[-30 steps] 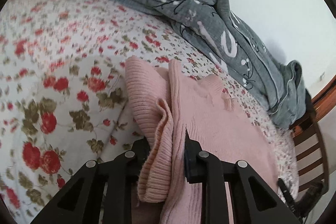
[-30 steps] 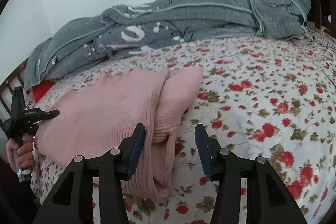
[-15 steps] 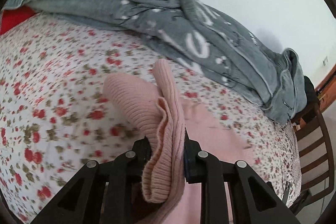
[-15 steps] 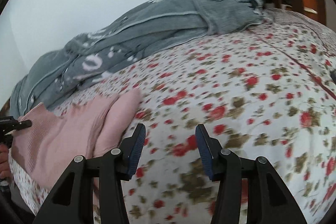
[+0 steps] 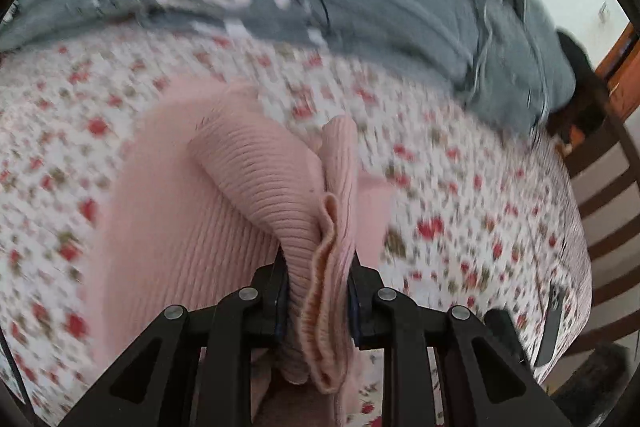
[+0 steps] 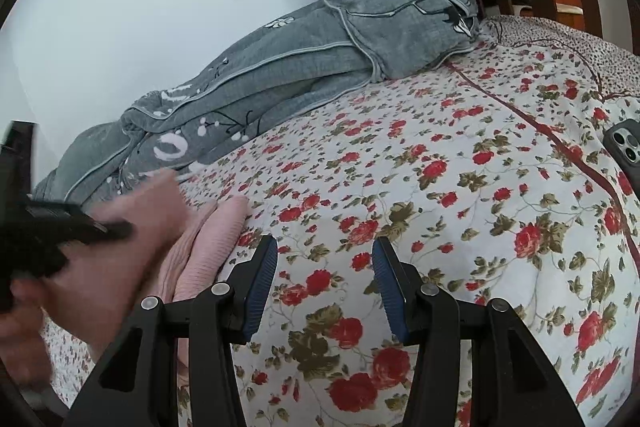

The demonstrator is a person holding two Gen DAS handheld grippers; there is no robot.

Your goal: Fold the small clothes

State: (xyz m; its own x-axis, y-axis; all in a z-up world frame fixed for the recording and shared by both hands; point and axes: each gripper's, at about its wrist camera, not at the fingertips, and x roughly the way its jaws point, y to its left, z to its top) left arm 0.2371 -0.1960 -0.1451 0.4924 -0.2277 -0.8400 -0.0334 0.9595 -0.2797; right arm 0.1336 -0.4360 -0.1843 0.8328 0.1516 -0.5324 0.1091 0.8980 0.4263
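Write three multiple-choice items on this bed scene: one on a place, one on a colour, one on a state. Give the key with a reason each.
1. Where does the phone lie?
A. at the floral bedspread's right edge
B. on the grey blanket
C. on the pink sweater

2. What colour is the blanket along the wall?
A. red
B. grey
C. pink

3. How is the right hand-held gripper?
A. shut on the sweater
B. shut on the blanket
C. open, holding nothing

Key: A, the phone rests on the flowered cloth at the right; B, the blanket is grey with white marks; C, bare bedspread shows between its pads, while the left hand-held gripper pinches the pink sweater.
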